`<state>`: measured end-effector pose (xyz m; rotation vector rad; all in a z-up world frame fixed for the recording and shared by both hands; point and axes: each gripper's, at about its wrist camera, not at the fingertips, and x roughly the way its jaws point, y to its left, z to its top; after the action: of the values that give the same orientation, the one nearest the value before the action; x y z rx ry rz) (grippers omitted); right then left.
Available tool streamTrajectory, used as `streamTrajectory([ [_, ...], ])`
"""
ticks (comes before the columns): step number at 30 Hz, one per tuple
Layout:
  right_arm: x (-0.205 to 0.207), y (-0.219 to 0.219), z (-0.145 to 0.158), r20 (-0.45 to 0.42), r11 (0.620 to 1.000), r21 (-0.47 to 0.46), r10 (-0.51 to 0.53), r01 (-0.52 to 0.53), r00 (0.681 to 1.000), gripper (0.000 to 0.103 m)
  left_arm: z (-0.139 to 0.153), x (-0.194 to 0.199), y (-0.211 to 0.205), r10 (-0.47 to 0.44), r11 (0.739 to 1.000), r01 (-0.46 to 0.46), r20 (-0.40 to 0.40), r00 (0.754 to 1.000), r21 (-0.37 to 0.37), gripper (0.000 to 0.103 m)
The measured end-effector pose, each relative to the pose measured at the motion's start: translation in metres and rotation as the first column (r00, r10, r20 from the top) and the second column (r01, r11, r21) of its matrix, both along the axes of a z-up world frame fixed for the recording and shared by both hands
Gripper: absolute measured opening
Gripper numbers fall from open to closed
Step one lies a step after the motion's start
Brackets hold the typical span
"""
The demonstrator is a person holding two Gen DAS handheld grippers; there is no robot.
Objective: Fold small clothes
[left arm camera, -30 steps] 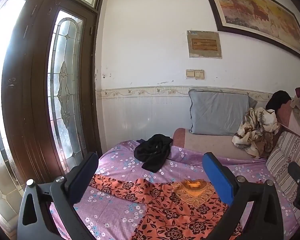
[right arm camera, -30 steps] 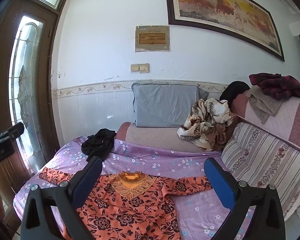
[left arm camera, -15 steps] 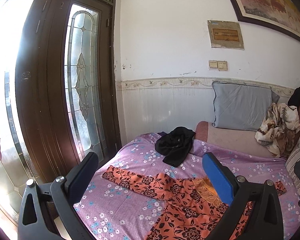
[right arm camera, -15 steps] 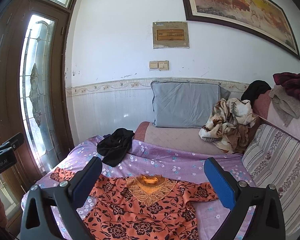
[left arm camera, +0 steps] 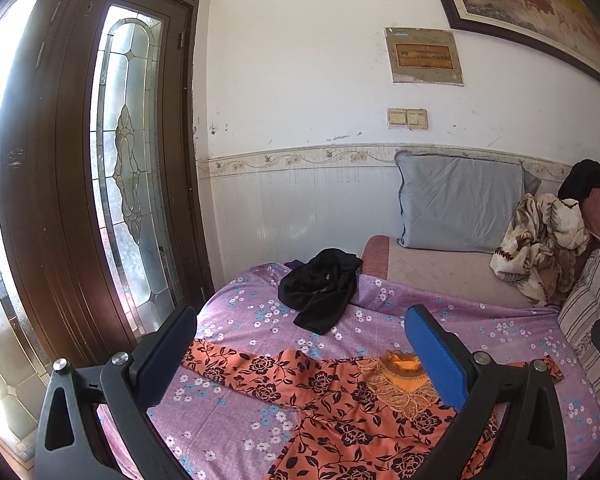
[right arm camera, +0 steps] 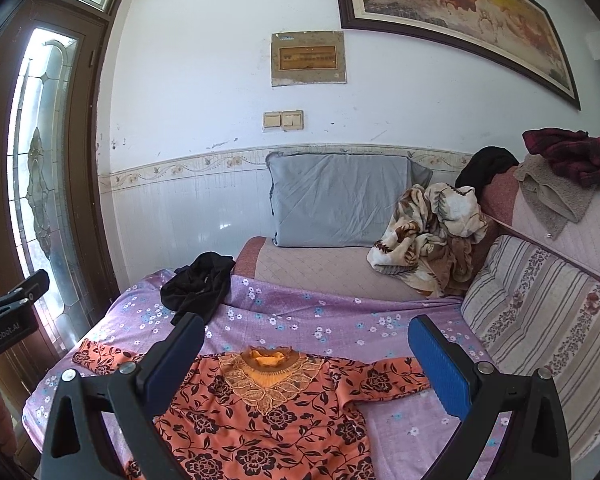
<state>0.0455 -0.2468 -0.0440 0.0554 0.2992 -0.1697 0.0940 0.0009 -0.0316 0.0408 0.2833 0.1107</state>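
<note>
An orange top with a black flower print (right arm camera: pixel 268 412) lies flat on the purple flowered sheet (right arm camera: pixel 324 316), sleeves spread out, lace collar facing the wall. In the left wrist view the same top (left arm camera: pixel 340 400) stretches from its left sleeve toward the lower right. My left gripper (left arm camera: pixel 300 344) hangs open above the left sleeve side, holding nothing. My right gripper (right arm camera: pixel 304 352) is open too, above the collar and chest. Neither touches the cloth.
A crumpled black garment (right arm camera: pixel 198 286) lies on the sheet behind the top. Against the wall stand a grey pillow (right arm camera: pixel 340 200) and a bundled beige blanket (right arm camera: pixel 432 236). A striped cushion (right arm camera: pixel 540 308) lines the right side. A glazed wooden door (left arm camera: pixel 112 184) stands at the left.
Both views have shifted: the left gripper swung left toward the door, then partly back right. The right gripper's view drifted slightly. The top has not moved and both grippers stayed open.
</note>
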Motion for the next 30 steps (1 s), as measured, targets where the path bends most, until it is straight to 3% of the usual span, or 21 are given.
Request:
streamTrajectory([
  [12,0.037,0.009,-0.009,-0.018,0.999,0.001,-0.035,0.035,0.999,0.103,-0.008,0.03,0.002,-0.002,1.0,0.003,0.011,1.0,-0.027,0.103],
  [30,0.094,0.034,-0.037,-0.104,0.998,-0.034,-0.063,0.06,0.993,0.103,-0.053,0.092,0.019,-0.009,0.998,0.004,-0.088,0.996,-0.058,0.103],
])
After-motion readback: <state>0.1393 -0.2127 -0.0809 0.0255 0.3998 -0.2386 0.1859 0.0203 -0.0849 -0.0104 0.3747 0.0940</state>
